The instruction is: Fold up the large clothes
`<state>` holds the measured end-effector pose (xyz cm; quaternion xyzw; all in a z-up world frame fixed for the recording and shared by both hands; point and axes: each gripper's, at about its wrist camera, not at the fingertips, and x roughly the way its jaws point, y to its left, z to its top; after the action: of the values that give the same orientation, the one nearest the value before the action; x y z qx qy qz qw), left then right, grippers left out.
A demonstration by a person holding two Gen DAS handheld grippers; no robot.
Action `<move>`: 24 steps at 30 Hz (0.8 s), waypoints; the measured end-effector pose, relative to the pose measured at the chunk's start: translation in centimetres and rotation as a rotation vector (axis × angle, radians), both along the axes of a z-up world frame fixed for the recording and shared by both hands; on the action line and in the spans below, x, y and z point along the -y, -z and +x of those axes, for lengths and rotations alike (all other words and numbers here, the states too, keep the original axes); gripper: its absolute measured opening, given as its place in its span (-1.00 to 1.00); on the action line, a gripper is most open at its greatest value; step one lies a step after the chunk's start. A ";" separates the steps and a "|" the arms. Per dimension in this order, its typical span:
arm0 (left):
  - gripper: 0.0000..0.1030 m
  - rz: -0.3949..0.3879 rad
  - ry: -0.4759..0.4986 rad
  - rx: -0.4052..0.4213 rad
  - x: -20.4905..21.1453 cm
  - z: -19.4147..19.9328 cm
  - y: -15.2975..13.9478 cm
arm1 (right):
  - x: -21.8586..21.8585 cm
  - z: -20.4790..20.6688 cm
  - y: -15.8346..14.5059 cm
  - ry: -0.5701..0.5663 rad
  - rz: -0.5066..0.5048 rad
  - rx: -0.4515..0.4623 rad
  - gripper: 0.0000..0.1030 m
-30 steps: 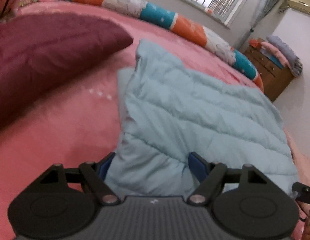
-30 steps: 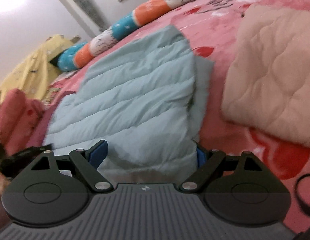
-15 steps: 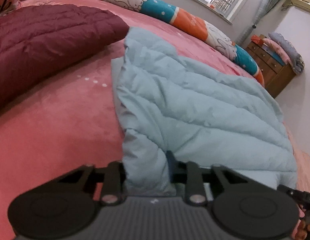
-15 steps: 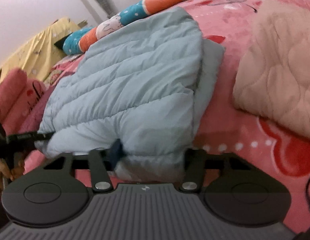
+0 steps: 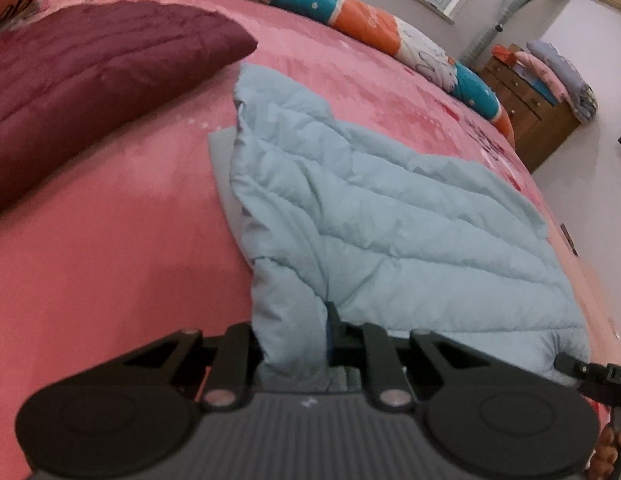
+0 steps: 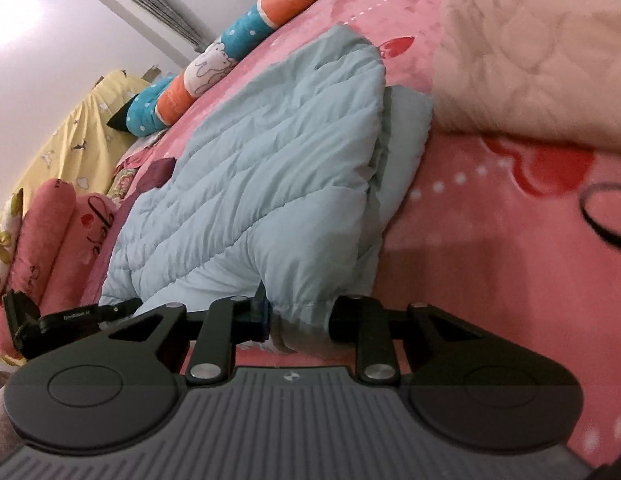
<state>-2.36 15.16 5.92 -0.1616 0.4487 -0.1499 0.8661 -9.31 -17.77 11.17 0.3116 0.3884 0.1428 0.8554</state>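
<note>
A light blue quilted puffer jacket (image 5: 382, 216) lies spread on the pink bed, also in the right wrist view (image 6: 270, 176). My left gripper (image 5: 292, 340) is shut on the jacket's near left corner, the fabric bunched between its jaws. My right gripper (image 6: 298, 312) is shut on the near right corner of the same hem. Both corners are lifted slightly off the bed. The left gripper's tip shows at the left edge of the right wrist view (image 6: 70, 314).
A maroon quilt (image 5: 82, 80) lies to the left of the jacket, a beige quilted blanket (image 6: 542, 56) to its right. A striped bolster (image 5: 350, 12) runs along the bed's far edge. A wooden dresser (image 5: 534, 108) stands beyond it.
Both grippers went from open around the jacket's near hem to shut on its corners, and the corners have been drawn up and toward me.
</note>
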 end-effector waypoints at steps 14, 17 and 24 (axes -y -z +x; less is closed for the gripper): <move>-0.38 0.043 0.018 0.005 0.1 -5.7 -1.1 | 0.4 -5.8 -2.4 0.110 -0.219 -0.031 0.44; 0.00 0.091 0.002 0.035 -0.3 -7.0 -2.2 | 1.3 -6.3 -2.7 0.166 -0.226 0.005 0.71; 0.33 0.211 -0.010 0.257 -0.3 -9.3 -6.7 | 1.7 -7.5 -5.4 0.290 -0.257 0.237 0.95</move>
<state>-11.66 15.43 12.60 -0.0515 0.3465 -0.1172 0.9293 -16.77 -19.45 16.54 0.2336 0.2512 0.0033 0.9393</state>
